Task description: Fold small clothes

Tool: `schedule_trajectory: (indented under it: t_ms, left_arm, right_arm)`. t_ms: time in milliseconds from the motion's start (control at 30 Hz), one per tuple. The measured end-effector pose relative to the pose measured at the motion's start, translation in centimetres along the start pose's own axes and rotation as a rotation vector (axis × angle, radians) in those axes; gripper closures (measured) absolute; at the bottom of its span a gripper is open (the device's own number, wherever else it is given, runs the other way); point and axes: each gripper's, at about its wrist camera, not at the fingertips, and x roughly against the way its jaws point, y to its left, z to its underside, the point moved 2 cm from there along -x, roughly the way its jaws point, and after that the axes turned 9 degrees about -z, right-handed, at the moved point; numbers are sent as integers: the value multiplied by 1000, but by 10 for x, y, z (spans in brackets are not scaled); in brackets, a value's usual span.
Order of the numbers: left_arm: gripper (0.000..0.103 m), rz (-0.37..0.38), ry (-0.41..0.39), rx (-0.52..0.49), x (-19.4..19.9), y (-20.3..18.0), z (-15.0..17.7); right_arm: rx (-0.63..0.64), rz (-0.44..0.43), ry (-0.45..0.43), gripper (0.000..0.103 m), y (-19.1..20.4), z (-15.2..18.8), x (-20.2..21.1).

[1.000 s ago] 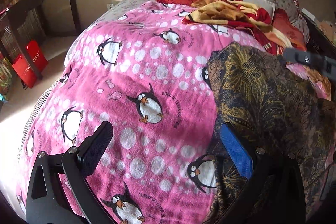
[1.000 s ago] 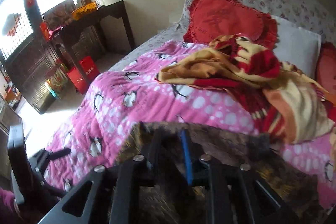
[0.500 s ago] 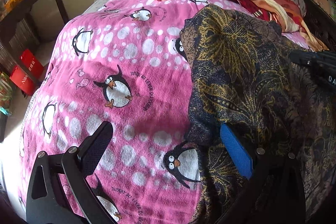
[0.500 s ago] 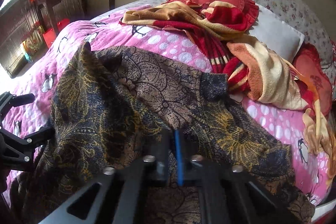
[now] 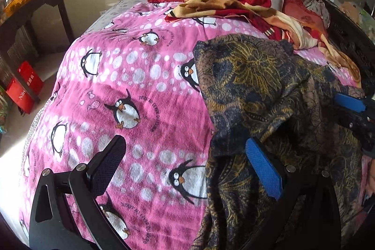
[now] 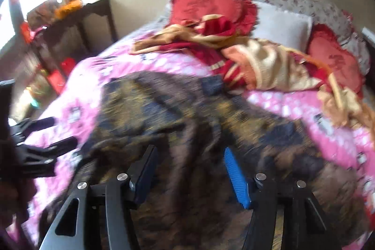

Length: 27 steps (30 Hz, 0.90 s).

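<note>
Both jaws wide, each hand-held gripper (image 5: 185, 161) (image 6: 189, 170) hovers over the crumpled dark garment (image 5: 269, 90).

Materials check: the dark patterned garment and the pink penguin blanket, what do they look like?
Dark patterned garment: thin, limp woven cloth, matte, with a gold-on-navy floral print; it drapes in soft, sharp folds. Possibly rayon or cotton, can't tell. Pink penguin blanket: thick napped fleece or terry, judging by its fuzzy pile texture and blurred print edges.

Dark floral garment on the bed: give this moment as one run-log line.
garment: spread, crumpled on pink penguin blanket | left gripper: open, at garment's edge | right gripper: open over garment | fold: not yet made
</note>
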Motion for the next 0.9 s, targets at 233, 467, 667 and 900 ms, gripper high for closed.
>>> schedule_trajectory:
  t_ms: [233,467,667,900]
  left_arm:
    - [0,-128,31,-18,2,43,37]
    - [0,-198,-23,115,26,111,30]
    - [1,-237,-84,178,41,142,16]
    - [1,-156,-92,141,36,102,-3]
  right_arm:
    - [-66,-295,39,46,64,24,-44]
    - [-140,-308,-34,46,101,3,-105]
    - [-122,-397,-8,56,152,3,-137]
    - [-167,-438,41,52,133,26,-96]
